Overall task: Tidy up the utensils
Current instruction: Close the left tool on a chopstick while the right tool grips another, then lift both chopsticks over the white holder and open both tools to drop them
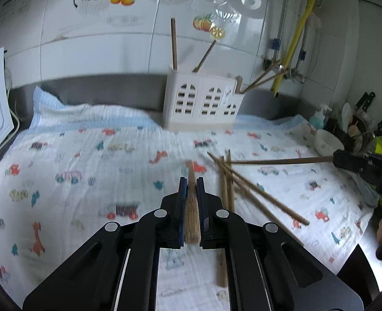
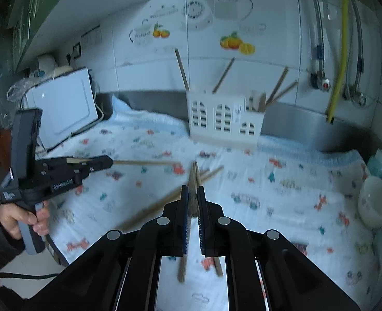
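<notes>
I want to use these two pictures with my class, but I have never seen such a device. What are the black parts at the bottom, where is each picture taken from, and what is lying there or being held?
No robot here: a person holds a hand-operated gripper in each hand, each with a wide-angle camera looking along its jaws. One picture comes from the left gripper, the other from the right gripper. Each has its jaws shut on chopsticks: the left chopstick and the right chopsticks. On the printed cloth lie more loose chopsticks. Behind stands a white holder already containing some, and a white bowl sits to the right.
</notes>
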The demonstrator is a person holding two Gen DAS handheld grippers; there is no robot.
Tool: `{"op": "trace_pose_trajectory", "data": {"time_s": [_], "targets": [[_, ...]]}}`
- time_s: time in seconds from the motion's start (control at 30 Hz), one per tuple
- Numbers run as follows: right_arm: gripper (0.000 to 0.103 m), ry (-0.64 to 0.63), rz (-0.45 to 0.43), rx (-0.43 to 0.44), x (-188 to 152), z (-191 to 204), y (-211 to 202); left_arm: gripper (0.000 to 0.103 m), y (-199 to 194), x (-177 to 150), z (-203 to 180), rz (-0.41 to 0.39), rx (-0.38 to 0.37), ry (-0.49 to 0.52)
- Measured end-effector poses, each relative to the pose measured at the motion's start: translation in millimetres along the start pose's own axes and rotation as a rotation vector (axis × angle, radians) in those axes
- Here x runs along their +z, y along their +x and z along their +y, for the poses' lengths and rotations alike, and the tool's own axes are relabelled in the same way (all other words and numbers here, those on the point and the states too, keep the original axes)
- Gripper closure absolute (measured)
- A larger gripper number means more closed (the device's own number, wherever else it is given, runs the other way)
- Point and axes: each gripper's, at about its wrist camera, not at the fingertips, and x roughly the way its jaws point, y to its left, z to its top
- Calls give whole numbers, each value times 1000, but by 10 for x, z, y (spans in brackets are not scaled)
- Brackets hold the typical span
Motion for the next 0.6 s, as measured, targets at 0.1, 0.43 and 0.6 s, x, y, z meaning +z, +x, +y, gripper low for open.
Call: {"op": "trace_pose_trajectory", "data": {"time_s": [0.1,0.43,0.6], "targets": [[97,-9,-6,-2,123,-3,26,98,27,37,22,4,-17,-2],[97,-13,-37,-29,744,-180,32,98,42,511,59,-1,-79,27],[97,-44,-72,-84,1139,-308,-42,98,57,826,-20,-13,-93,83]]}}
